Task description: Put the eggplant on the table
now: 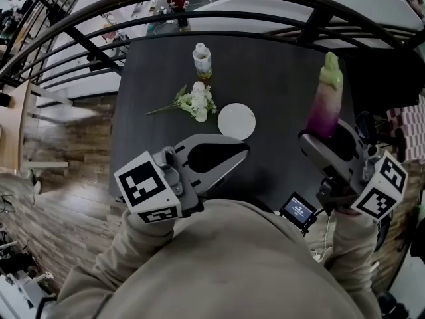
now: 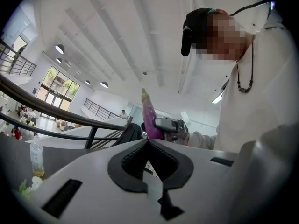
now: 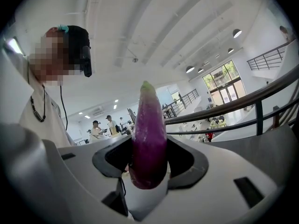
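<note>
The eggplant (image 1: 325,105), purple with a pale green top, stands upright in the air over the right edge of the dark table (image 1: 279,72). My right gripper (image 1: 317,137) is shut on its lower end. In the right gripper view the eggplant (image 3: 148,134) fills the gap between the jaws of that gripper (image 3: 149,169). My left gripper (image 1: 242,150) hangs over the table's near edge, its tips touching with nothing between them. In the left gripper view the shut left gripper (image 2: 148,143) points toward the eggplant (image 2: 150,118).
On the table stand a small bottle (image 1: 202,60), a sprig of white flowers (image 1: 197,102) and a white round disc (image 1: 236,121). A dark metal railing (image 1: 265,15) curves behind the table. A small screen device (image 1: 298,210) hangs near my chest.
</note>
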The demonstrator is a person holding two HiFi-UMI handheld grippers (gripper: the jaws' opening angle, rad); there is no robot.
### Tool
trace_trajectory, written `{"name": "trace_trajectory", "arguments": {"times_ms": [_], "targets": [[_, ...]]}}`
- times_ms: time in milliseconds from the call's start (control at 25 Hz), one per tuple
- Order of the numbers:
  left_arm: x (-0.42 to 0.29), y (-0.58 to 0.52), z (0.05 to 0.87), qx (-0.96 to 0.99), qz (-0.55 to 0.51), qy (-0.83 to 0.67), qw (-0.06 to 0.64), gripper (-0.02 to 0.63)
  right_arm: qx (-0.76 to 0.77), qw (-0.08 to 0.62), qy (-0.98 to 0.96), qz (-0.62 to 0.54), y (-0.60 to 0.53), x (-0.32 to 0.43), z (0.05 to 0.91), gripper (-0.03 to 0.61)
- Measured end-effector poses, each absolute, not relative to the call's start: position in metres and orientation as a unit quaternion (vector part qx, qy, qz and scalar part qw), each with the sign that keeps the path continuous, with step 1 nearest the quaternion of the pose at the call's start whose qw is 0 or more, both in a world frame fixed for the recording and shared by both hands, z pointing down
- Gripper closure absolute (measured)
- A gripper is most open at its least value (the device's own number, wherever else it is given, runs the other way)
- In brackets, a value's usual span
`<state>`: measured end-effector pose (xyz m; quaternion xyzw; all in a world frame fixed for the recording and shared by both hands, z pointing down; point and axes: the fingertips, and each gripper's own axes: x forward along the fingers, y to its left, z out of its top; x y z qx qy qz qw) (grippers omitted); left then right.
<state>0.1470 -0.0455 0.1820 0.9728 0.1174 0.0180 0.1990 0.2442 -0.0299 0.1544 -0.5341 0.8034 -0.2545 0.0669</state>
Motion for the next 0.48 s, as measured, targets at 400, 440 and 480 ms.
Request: {"name": "trace_trajectory", "arguments": {"times_ms": [400, 440, 480], "targets": [[0.146, -0.046, 0.192, 0.972, 0.019, 0.090, 0.218, 0.609, -0.521, 0.053, 0.808, -0.271, -0.033, 0.244, 0.168, 0.348], [0.145, -0.045, 0.194, 0.971, 0.020, 0.087, 0.221, 0.609, -0.520, 0.051, 0.808, -0.273, -0.032, 0.244, 0.171, 0.348], [0.143, -0.044, 0.195, 0.971, 0.021, 0.083, 0.223, 0.609, -0.518, 0.050, 0.808, -0.275, -0.032, 0.243, 0.174, 0.348]]}}
